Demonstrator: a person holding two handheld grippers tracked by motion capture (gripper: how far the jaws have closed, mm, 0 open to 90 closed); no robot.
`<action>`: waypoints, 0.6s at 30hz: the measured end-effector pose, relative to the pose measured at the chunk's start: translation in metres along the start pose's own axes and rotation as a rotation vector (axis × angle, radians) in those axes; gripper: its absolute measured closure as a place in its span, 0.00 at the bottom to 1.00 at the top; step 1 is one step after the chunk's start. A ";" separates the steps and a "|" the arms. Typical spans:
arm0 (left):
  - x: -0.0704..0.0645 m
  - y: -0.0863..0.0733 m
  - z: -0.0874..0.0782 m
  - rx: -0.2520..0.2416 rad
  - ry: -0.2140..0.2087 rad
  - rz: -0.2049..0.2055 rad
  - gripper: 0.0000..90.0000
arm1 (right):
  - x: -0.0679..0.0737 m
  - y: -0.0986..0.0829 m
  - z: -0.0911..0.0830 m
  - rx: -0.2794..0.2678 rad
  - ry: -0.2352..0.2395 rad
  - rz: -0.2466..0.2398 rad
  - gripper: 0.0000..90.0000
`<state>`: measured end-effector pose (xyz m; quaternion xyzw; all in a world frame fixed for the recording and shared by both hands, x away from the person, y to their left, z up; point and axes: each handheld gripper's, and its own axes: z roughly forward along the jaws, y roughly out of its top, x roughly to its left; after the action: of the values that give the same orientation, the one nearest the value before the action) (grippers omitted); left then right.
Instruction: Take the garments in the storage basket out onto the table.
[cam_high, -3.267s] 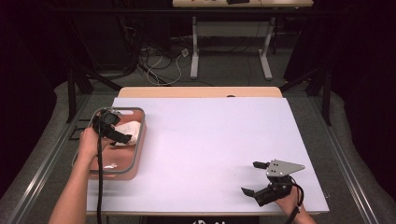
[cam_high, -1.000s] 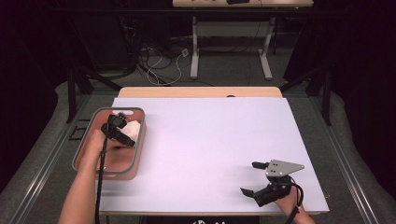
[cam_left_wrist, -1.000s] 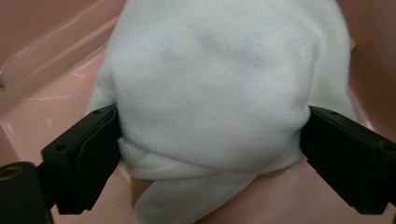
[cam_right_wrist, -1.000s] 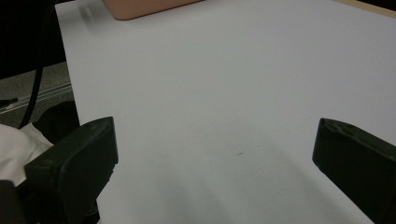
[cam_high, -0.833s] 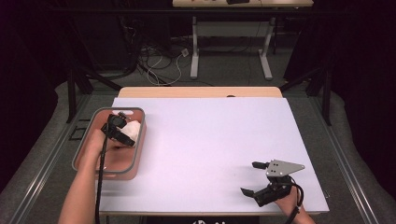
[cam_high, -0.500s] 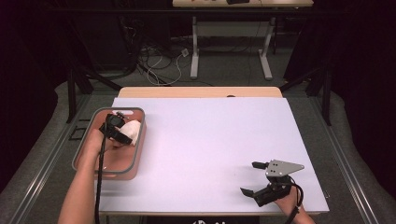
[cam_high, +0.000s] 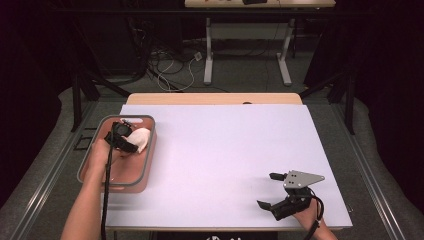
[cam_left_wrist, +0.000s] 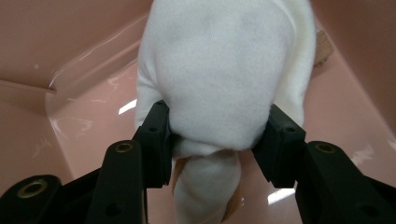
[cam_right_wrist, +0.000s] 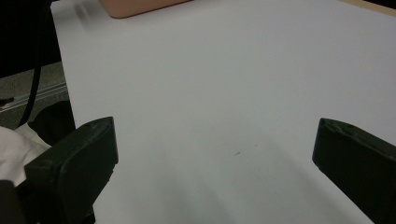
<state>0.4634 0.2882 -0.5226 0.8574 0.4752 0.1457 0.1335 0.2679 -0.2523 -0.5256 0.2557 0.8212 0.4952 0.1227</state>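
- Two hand-held grippers work here: the left hand-held gripper (cam_left_wrist: 217, 140) pinches a white cloth (cam_left_wrist: 224, 79) inside the pink tray (cam_high: 145, 162) at the tabletop's (cam_high: 225, 160) left edge.
- The right hand-held gripper (cam_high: 267, 190) rests spread wide, near the right front corner.

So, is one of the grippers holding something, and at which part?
The left gripper is shut on the white cloth in the pink tub, pinching its bunched lower part. The right gripper is open and holds nothing.
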 end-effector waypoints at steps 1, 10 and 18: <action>0.001 -0.001 0.000 -0.008 -0.005 -0.009 0.58 | 0.000 0.000 0.000 0.000 0.000 0.000 0.00; 0.003 -0.003 -0.004 -0.024 -0.009 -0.017 0.63 | -0.001 0.000 0.000 0.004 -0.006 0.000 0.00; 0.006 -0.006 -0.011 -0.052 -0.022 -0.032 0.63 | -0.001 0.000 -0.002 -0.007 -0.008 0.000 0.00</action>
<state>0.4575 0.2970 -0.5140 0.8476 0.4832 0.1464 0.1631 0.2679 -0.2546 -0.5240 0.2575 0.8190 0.4969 0.1268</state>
